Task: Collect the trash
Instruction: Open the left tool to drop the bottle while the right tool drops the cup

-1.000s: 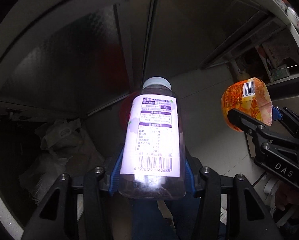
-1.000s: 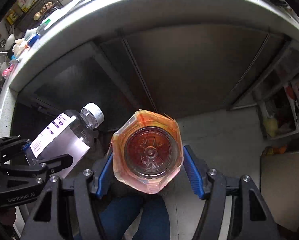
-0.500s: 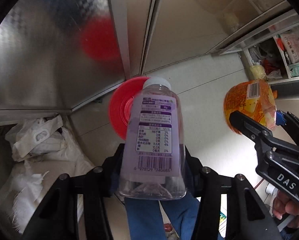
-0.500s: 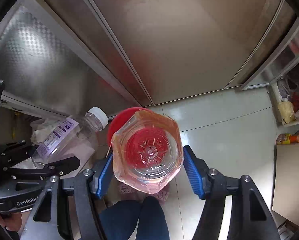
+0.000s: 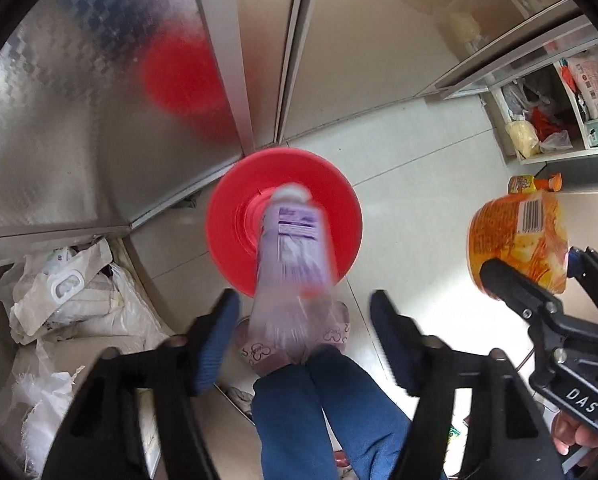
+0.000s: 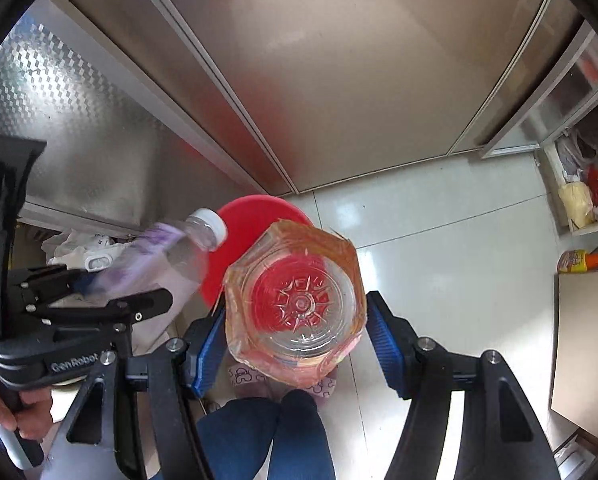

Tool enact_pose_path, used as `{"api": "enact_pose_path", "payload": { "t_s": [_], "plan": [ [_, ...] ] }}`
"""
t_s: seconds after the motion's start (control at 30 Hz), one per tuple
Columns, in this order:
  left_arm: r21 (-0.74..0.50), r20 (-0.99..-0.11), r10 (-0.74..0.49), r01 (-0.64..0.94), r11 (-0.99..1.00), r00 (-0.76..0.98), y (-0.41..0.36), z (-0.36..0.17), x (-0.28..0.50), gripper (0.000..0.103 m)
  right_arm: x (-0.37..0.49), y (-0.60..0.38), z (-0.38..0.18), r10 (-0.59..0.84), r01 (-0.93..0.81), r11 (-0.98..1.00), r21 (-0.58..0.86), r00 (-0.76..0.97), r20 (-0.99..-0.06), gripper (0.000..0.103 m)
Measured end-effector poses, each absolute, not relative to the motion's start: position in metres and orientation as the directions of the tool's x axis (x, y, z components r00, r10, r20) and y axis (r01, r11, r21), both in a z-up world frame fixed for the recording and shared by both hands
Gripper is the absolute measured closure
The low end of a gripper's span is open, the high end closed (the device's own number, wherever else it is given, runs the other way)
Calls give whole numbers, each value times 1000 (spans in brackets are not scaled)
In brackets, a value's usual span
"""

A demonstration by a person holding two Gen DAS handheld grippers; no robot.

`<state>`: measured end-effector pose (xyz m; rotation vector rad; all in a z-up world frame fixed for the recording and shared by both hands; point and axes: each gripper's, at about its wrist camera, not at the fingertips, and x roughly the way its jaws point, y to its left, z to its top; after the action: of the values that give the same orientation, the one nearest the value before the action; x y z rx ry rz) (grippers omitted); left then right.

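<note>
A red round bin [image 5: 339, 208] stands on the tiled floor right below both grippers. My left gripper [image 5: 303, 320] points straight down and its jaws are opening. The clear purple-labelled bottle [image 5: 291, 256] is blurred between them, cap down over the bin, with a gap to each blue pad. From the right wrist view the same bottle [image 6: 179, 256] tilts out of the left gripper [image 6: 107, 286] toward the bin [image 6: 255, 212]. My right gripper [image 6: 295, 320] is shut on an orange-labelled clear bottle [image 6: 295, 300], seen base-on above the bin's right edge, and it shows at the right of the left wrist view [image 5: 515, 232].
Steel cabinet doors [image 5: 79, 120] rise behind the bin. White sacks [image 5: 67, 300] lie at the left. An open shelf [image 5: 539, 128] with bags and packets stands at the right, with an orange bottle [image 5: 531, 184] on a surface beside it. The person's blue trouser legs [image 5: 319, 408] are below.
Both grippers have come down toward the floor, bringing the red bin into view. The left jaws have widened and the purple-labelled bottle is slipping out. The right grip is unchanged.
</note>
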<state>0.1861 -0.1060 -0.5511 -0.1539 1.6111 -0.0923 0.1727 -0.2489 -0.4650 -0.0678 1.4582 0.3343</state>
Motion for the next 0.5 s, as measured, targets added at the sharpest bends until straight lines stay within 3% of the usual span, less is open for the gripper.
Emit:
{"api": "enact_pose_path", "payload": {
  "t_s": [0.5],
  "plan": [
    [-130, -991, -131, -78, 988, 0, -69, -545, 180, 31, 178, -230, -467, 195, -293, 942, 166, 71, -978, 40]
  ]
}}
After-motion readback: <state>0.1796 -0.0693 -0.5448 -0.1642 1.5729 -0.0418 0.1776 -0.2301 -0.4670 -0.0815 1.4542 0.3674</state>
